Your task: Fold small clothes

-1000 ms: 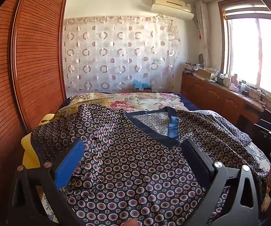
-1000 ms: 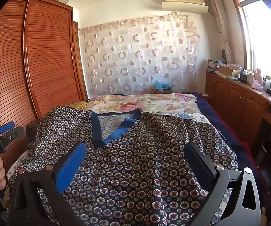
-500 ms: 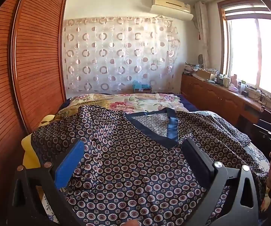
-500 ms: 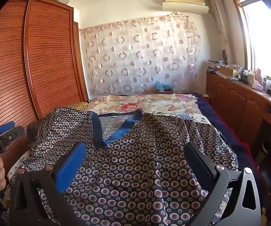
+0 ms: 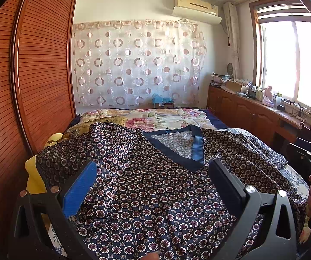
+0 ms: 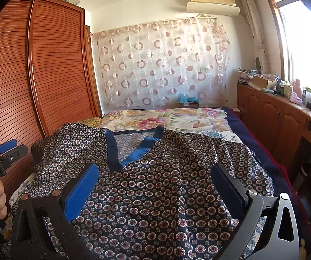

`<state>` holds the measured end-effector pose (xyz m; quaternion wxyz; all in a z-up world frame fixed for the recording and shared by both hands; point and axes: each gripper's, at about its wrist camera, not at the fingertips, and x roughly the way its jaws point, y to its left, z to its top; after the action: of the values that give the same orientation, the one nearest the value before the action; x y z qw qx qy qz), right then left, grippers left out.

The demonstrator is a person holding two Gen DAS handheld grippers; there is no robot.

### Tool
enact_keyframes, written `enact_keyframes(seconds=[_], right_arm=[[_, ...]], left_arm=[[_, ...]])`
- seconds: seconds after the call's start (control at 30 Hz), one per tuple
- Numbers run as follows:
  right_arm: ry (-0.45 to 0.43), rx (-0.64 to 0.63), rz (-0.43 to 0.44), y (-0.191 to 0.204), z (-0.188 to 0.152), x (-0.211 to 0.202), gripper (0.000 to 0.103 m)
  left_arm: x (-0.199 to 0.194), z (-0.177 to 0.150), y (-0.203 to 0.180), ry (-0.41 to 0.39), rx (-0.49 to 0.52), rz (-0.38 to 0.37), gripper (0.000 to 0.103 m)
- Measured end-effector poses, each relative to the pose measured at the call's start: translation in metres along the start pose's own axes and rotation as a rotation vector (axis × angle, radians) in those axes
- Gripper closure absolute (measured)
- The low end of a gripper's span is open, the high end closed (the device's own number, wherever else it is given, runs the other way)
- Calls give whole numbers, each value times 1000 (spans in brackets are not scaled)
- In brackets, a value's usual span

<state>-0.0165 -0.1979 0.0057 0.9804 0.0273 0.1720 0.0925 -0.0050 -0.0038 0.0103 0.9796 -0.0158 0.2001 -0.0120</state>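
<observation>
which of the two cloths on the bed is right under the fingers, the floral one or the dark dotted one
The dark dotted shirt with the blue V-neck: it lies spread beneath both open grippers, left and right. The floral quilt lies farther back, toward the curtain.

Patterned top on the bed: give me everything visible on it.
The patterned top is dark navy, printed all over with small round floral medallions, in a smooth, slightly shiny fabric. It has a solid blue V-neck band showing a paler inside back. It lies spread front-up and unfolded across the bed, neckline away from the cameras, with soft wrinkles and sleeves draped to both sides. Both hand-held grippers, left and right, are open above it, gripping nothing.
</observation>
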Motion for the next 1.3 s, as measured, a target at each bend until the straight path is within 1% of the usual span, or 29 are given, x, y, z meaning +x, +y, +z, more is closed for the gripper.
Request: enact_keyframes(seconds=[1.3], right_arm=[[-1, -1, 0, -2, 0, 3, 0]], left_arm=[[-5, 2, -2, -10, 3, 1, 0]])
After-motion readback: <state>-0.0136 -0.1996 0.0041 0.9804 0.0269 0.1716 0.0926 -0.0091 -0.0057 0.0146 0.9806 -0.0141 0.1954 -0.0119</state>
